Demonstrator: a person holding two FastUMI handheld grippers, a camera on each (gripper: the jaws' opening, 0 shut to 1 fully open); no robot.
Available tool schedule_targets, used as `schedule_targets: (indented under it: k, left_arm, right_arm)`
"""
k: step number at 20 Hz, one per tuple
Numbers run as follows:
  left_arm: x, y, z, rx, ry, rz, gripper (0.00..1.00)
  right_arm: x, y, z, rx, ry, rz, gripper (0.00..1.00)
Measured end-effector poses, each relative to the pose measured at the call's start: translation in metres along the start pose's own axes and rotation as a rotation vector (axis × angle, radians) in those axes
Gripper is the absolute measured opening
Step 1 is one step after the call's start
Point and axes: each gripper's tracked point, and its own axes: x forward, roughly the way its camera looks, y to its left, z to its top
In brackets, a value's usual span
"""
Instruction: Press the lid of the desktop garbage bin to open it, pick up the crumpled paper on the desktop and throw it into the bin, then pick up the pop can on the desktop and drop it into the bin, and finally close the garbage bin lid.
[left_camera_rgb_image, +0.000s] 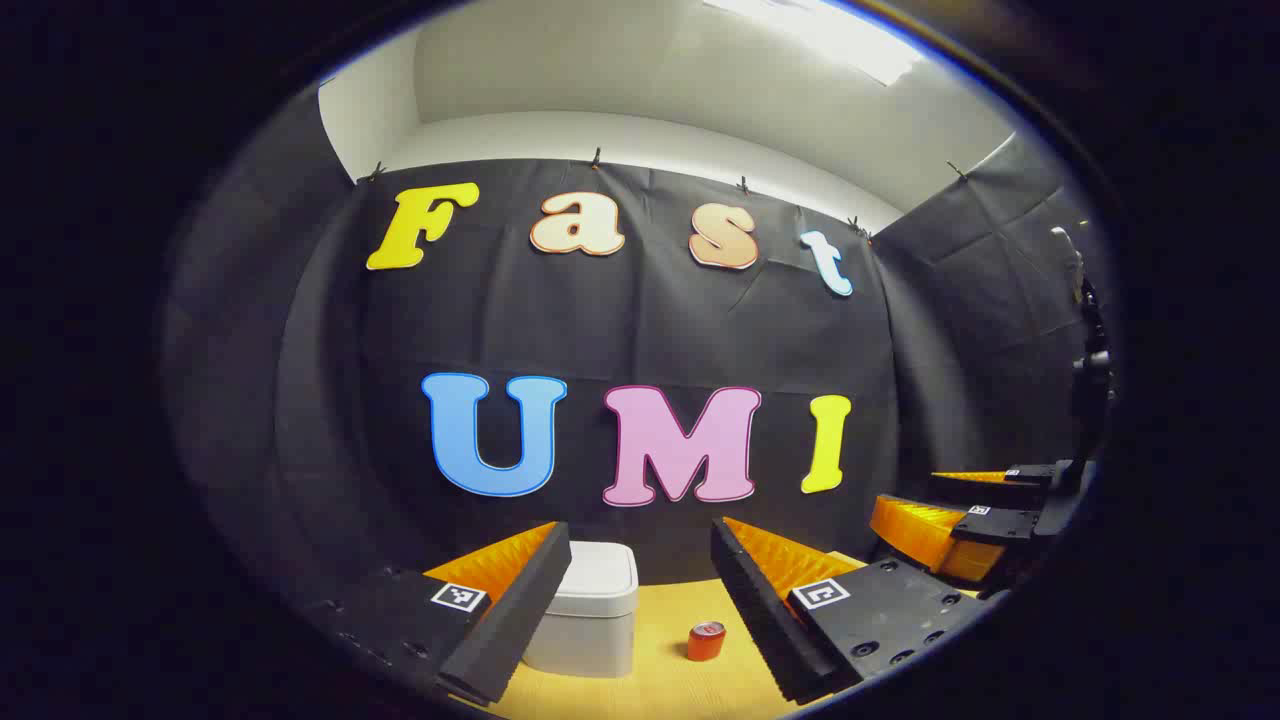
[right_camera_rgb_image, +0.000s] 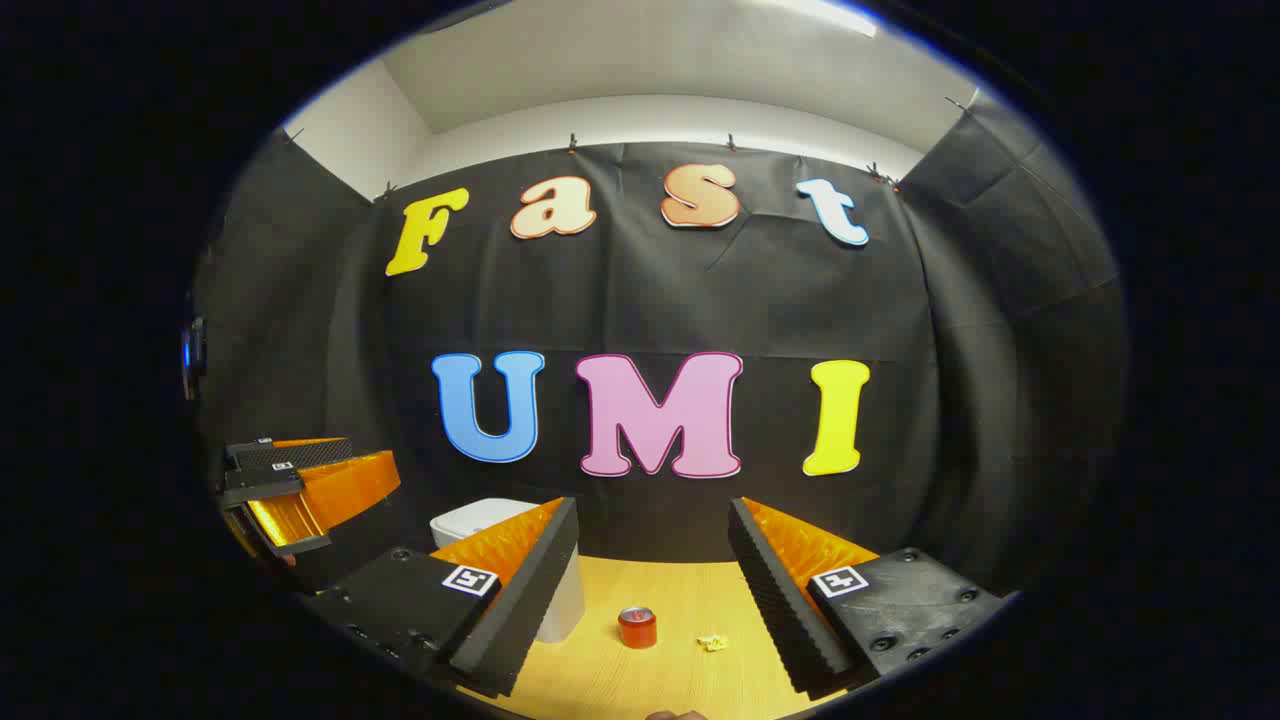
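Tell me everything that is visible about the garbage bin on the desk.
The garbage bin is a small white box with rounded corners, plastic by its look. Its flat lid lies shut. It stands upright on the wooden desk, left of the red pop can and apart from it. Nothing grips it; the left gripper's finger partly hides it.

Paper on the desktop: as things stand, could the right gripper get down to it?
Probably yes. The paper lies alone on the bare desktop, just right of the can, ahead between the open right gripper fingers. Nothing stands between them, though the bin lid looks shut.
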Motion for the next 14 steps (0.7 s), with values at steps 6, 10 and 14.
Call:
schedule_targets:
  k: [6, 10, 14]
  left_arm:
    - [0.007, -0.012, -0.007, -0.014, 0.009, -0.041, 0.95]
    - [0.012, -0.013, -0.008, -0.003, 0.010, -0.050, 0.95]
    - [0.014, -0.018, -0.016, 0.052, 0.004, -0.077, 0.95]
  right_arm:
    - [-0.001, -0.008, -0.004, -0.014, 0.012, -0.030, 0.97]
    - [0.003, -0.009, -0.007, -0.008, 0.015, -0.036, 0.97]
    - [0.012, -0.004, -0.024, -0.047, 0.060, -0.035, 0.97]
